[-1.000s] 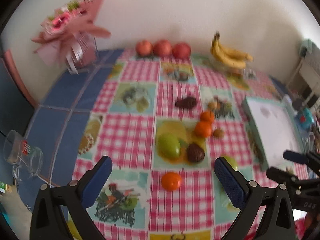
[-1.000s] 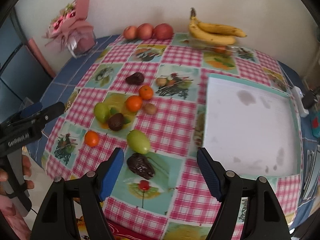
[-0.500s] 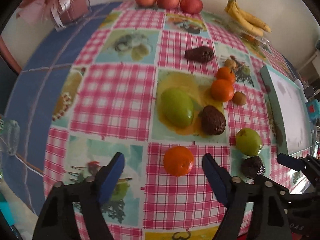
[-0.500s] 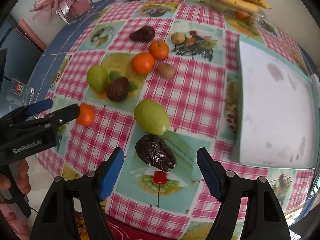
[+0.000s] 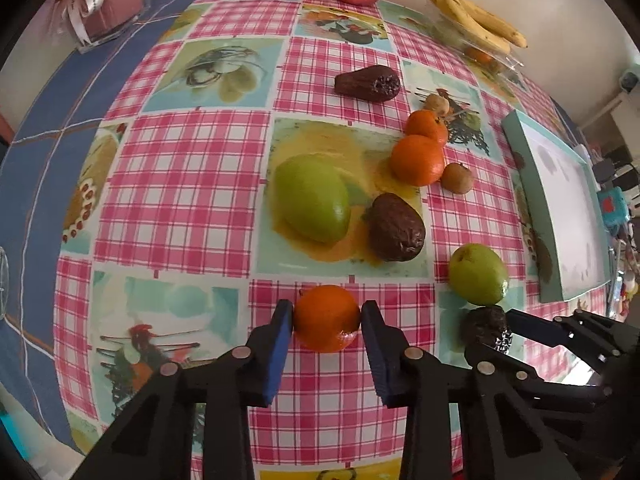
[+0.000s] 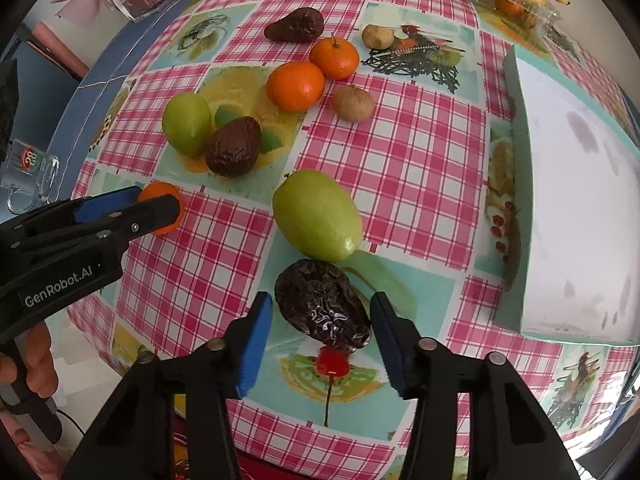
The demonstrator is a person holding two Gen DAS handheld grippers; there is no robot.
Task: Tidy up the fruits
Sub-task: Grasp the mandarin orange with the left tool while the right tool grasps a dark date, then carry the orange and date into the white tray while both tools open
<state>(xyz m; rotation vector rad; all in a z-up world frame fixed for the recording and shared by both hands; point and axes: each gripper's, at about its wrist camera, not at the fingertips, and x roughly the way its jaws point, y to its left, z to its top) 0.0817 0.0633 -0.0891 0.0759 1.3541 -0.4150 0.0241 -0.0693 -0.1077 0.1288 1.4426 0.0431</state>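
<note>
Left tongs (image 5: 327, 322) pinched on small orange (image 5: 327, 317) near front edge of worktop (image 5: 176, 184), pads touching both sides at widest girth; fruit apparently resting on cloth, not lifted. Right tongs (image 6: 320, 334) at medium gap astride wrinkled dark avocado (image 6: 322, 304), also near front edge; right pad at or nearly at the skin, left pad clear, no squeeze yet. Green mango (image 6: 316, 216) touching avocado's far end, so risk of nudging it on closing. More oranges, two kiwis, second mango and two more dark avocados spread mid-worktop; apples and bananas (image 5: 476, 20) along back edge; teal tray (image 5: 520, 148) at right edge, likely drop spot. Handling guess: orange light, firm, rounded, skin slightly slick, prone to rolling out if gripped off-centre, so hold across the middle as now. Avocado looks overripe and soft, shrivelled skin, likely to bruise or squash; take across the fat belly, gentle pressure, not the narrow neck. Next probably close right, lift both.
</note>
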